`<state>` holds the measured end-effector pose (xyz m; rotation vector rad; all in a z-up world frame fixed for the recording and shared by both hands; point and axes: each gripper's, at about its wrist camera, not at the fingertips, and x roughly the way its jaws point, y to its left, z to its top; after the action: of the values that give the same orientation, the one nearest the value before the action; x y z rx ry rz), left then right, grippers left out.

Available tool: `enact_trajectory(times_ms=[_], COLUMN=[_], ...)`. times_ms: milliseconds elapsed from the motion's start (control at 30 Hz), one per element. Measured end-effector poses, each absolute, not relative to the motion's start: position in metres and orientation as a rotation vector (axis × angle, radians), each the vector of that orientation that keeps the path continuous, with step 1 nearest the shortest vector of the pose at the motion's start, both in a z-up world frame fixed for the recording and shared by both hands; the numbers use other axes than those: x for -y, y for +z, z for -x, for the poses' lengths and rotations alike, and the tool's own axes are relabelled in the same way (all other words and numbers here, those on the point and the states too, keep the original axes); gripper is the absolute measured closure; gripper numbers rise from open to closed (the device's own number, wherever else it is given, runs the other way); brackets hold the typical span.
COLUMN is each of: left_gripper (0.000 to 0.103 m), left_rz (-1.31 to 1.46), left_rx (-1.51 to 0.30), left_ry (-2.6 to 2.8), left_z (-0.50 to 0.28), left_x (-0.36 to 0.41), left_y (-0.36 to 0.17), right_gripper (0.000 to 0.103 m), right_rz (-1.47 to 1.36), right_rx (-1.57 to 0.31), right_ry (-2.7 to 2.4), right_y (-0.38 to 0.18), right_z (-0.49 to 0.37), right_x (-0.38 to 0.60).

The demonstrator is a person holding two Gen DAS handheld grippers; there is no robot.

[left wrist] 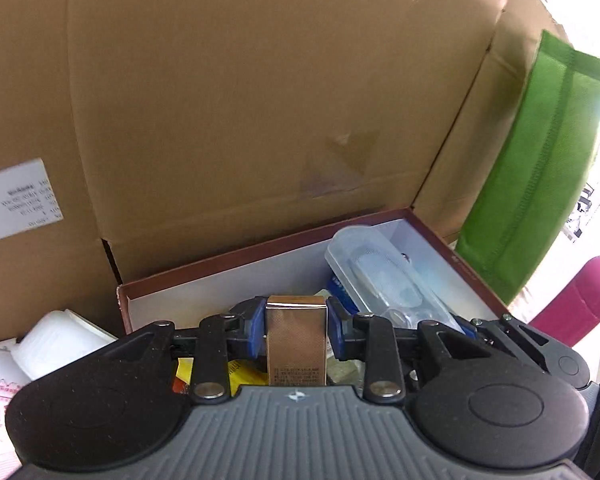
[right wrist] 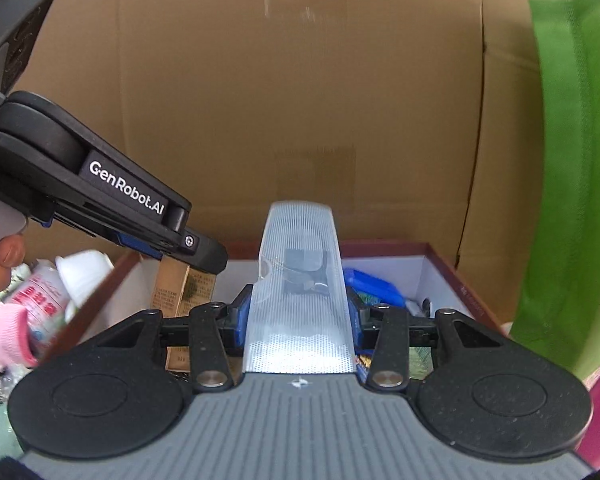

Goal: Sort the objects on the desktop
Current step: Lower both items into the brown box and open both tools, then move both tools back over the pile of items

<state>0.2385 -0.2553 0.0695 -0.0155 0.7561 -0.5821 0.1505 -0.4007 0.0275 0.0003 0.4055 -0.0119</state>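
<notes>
My left gripper (left wrist: 296, 322) is shut on a small copper-gold carton (left wrist: 296, 344) and holds it over the open red-rimmed box (left wrist: 260, 250). In the right wrist view the left gripper (right wrist: 196, 248) shows at the left, with the carton (right wrist: 172, 292) hanging in the box. My right gripper (right wrist: 298, 316) is shut on a clear dotted plastic case (right wrist: 300, 280) with a dark item inside, held over the same box (right wrist: 452, 276). A clear plastic case (left wrist: 380, 276) lies in the box's right half.
A tall cardboard carton wall (left wrist: 240, 100) stands right behind the box. A green fabric bag (left wrist: 540, 172) leans at the right, a magenta container (left wrist: 576, 304) beside it. White tubs and packets (left wrist: 52, 340) lie left of the box. Blue packets (right wrist: 374, 286) lie inside it.
</notes>
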Motion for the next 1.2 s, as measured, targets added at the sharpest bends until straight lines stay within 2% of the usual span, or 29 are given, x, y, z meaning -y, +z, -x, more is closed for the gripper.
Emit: enact_trajectory(times_ms=[133, 167, 200, 233, 267, 367, 433, 467, 1200], left_gripper=[0.067, 0.049, 0.035, 0.013, 0.007, 0.006, 0.006, 0.006, 0.006], left_rz=[0.021, 0.016, 0.011, 0.013, 0.018, -0.004, -0.036, -0.048, -0.095], left_rx=[-0.737, -0.717, -0.696, -0.676, -0.656, -0.633, -0.636, -0.634, -0.534], left_ry=[-0.584, -0.584, -0.585, -0.584, -0.584, -0.598, -0.61, -0.614, -0.529], left_z=[-0.242, -0.24, -0.237, -0.233, -0.229, -0.218, -0.21, -0.209, -0.119], left_x=[0.255, 0.254, 0.253, 0.252, 0.25, 0.25, 0.251, 0.251, 0.219], left_y=[0.061, 0.061, 0.061, 0.061, 0.061, 0.063, 0.062, 0.062, 0.078], right_gripper=[0.059, 0.058, 0.053, 0.04, 0.036, 0.026, 0.014, 0.013, 0.006], right_rz=[0.002, 0.015, 0.03, 0.043, 0.052, 0.062, 0.061, 0.063, 0.099], right_rx=[-0.44, -0.436, -0.428, -0.419, -0.407, -0.393, -0.395, -0.394, -0.376], right_ry=[-0.023, -0.027, -0.031, -0.038, -0.044, -0.048, -0.061, -0.066, -0.083], right_y=[0.013, 0.012, 0.011, 0.011, 0.011, 0.013, 0.014, 0.014, 0.047], right_z=[-0.163, -0.165, -0.164, -0.163, -0.161, -0.153, -0.15, -0.148, -0.076], right_x=[0.402, 0.402, 0.401, 0.399, 0.398, 0.394, 0.392, 0.391, 0.356])
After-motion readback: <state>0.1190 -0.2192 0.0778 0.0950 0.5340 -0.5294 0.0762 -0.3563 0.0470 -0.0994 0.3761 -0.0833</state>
